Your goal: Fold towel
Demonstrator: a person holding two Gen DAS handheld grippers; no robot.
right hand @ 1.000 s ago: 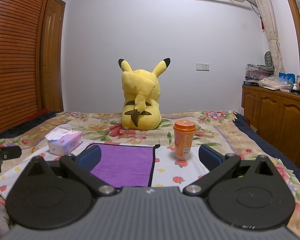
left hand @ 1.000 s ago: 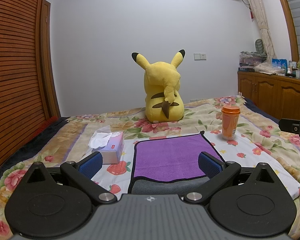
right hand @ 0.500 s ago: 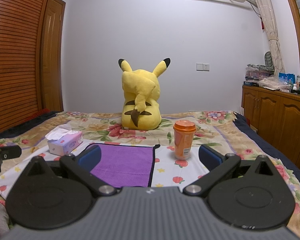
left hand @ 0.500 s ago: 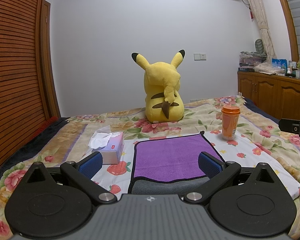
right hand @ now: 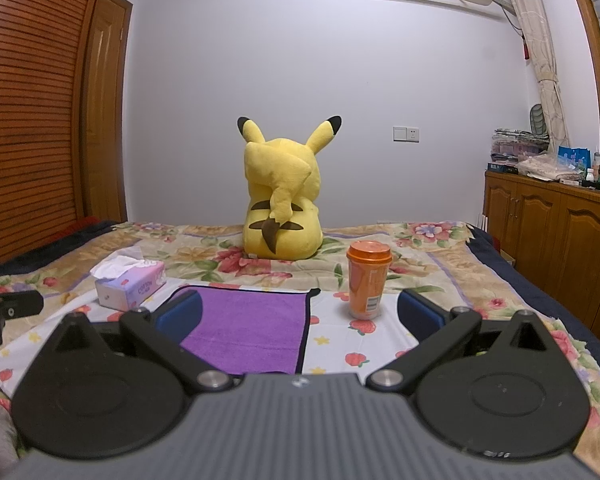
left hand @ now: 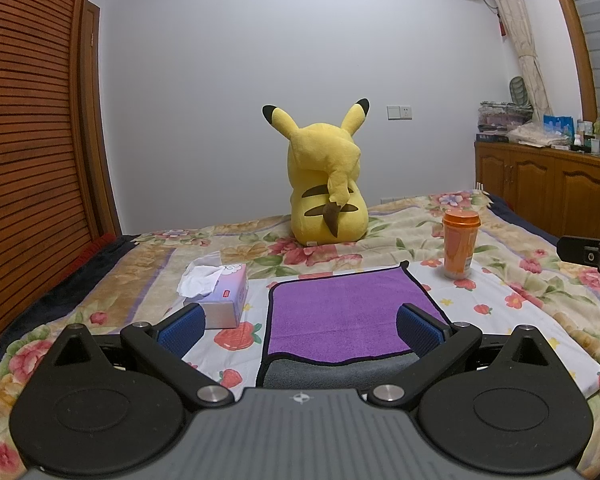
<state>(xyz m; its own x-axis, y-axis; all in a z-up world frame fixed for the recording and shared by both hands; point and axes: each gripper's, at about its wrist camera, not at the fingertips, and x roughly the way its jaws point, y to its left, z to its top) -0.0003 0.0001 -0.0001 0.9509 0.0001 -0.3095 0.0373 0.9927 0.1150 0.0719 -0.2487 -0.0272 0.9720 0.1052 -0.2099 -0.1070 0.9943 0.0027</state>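
A purple towel [left hand: 340, 312] with a black edge and a grey underside lies flat on the bed, its near edge folded over to show grey. It also shows in the right wrist view [right hand: 252, 328]. My left gripper [left hand: 300, 328] is open and empty, just in front of the towel's near edge, its blue pads [left hand: 180, 328] spread wide. My right gripper [right hand: 300, 316] is open and empty, near the towel's right edge. Each gripper's tip shows at the edge of the other's view.
A tissue box [left hand: 220, 296] sits left of the towel. An orange cup [left hand: 460, 244] stands to its right, also in the right wrist view [right hand: 368, 280]. A yellow plush [left hand: 324, 196] sits behind. A wooden cabinet [right hand: 560, 224] lines the right side.
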